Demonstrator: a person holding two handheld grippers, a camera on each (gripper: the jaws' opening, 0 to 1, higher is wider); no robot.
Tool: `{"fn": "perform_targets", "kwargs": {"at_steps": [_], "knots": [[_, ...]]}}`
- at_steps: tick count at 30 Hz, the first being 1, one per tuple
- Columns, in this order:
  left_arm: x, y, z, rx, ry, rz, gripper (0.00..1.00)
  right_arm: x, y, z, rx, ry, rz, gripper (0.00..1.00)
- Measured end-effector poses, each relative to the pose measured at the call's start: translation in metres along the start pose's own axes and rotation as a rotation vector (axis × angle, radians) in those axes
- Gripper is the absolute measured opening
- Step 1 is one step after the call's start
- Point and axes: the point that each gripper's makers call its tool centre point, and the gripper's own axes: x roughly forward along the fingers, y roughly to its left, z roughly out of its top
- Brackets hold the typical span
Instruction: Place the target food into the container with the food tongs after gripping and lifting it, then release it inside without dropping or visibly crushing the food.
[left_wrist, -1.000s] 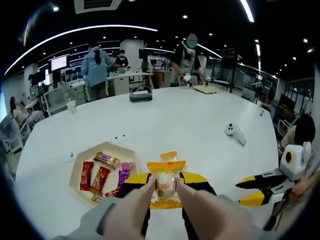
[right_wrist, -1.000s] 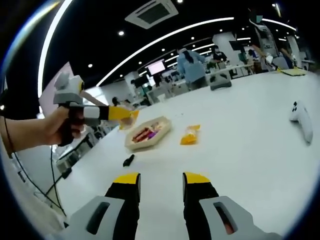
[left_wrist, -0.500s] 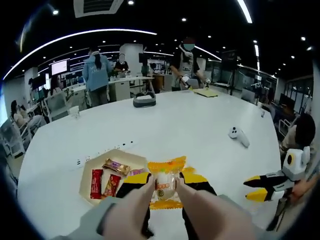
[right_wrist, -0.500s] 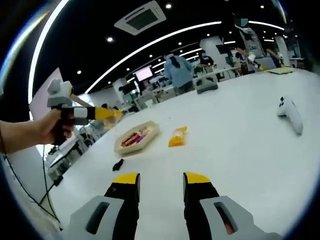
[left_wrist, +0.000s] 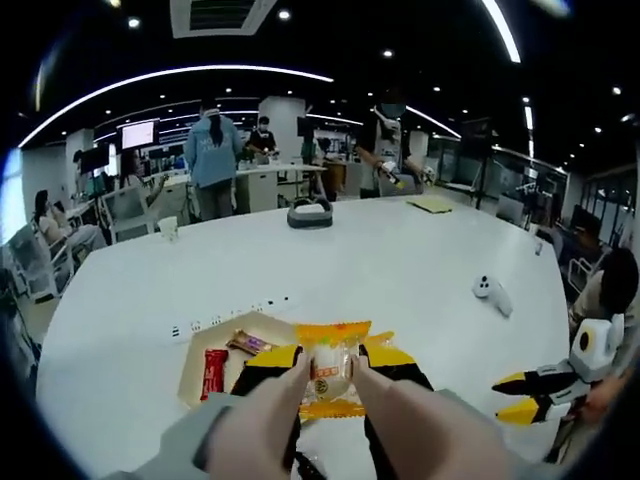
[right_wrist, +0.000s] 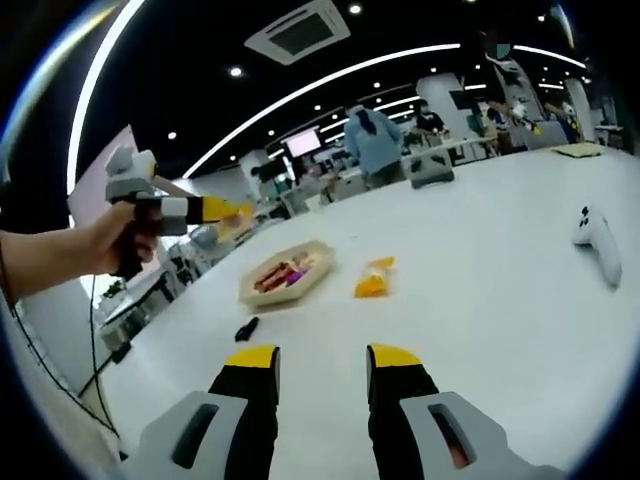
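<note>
Holding the orange snack packet (left_wrist: 330, 372) clenched in my left gripper (left_wrist: 331, 368), I have it raised above the desk (left_wrist: 400, 260), over the near edge of the tray (left_wrist: 225, 330) of wrapped snacks. My right gripper (right_wrist: 320, 368) hangs apart, fingers released, empty. A second orange packet (right_wrist: 374, 279) lies beside the tray. Squeezing harder could crush the food; releasing now might drop it outside the rim.

Table (right_wrist: 480, 270) open ahead; obstacles: tray (right_wrist: 285, 275), orange packet (right_wrist: 374, 280), white controller (right_wrist: 598, 238).
</note>
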Motion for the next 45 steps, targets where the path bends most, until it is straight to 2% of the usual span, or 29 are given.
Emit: {"fn": "perform_targets", "kwargs": {"at_steps": [4,7,9,11,14,22,26,30,39,42,45], "knots": [[-0.001,0.009,0.003,0.012,-0.007,0.019,0.20,-0.005,-0.006,0.004,0.009,-0.013,-0.017,0.34],[-0.001,0.017,0.004,0.003,-0.006,0.034,0.20,-0.007,-0.010,-0.002,0.020,-0.008,-0.026,0.34],[-0.003,0.018,0.001,0.066,0.013,0.042,0.20,-0.007,-0.009,-0.004,0.039,-0.009,-0.020,0.34],[-0.004,0.021,0.002,0.057,0.010,0.048,0.20,-0.007,-0.008,-0.001,0.037,-0.020,-0.024,0.34],[-0.008,0.027,0.011,0.024,-0.010,0.064,0.20,-0.006,-0.009,0.003,0.044,-0.037,-0.030,0.34],[-0.011,0.040,0.032,0.051,-0.036,0.085,0.20,-0.008,-0.013,0.003,0.059,-0.048,-0.043,0.34],[-0.005,0.049,0.040,0.021,-0.046,0.087,0.20,-0.007,-0.014,0.005,0.053,-0.053,-0.049,0.35],[0.002,0.048,0.041,0.072,-0.030,0.081,0.20,-0.006,-0.015,0.005,0.031,-0.050,-0.050,0.35],[0.016,0.062,0.053,0.070,-0.040,0.086,0.20,-0.005,-0.018,0.003,0.031,-0.036,-0.052,0.35],[0.021,0.064,0.053,0.101,-0.025,0.090,0.20,-0.005,-0.019,0.002,0.034,-0.037,-0.054,0.36],[0.025,0.069,0.063,0.097,-0.039,0.098,0.20,-0.004,-0.023,0.000,0.040,-0.027,-0.060,0.37]]}}
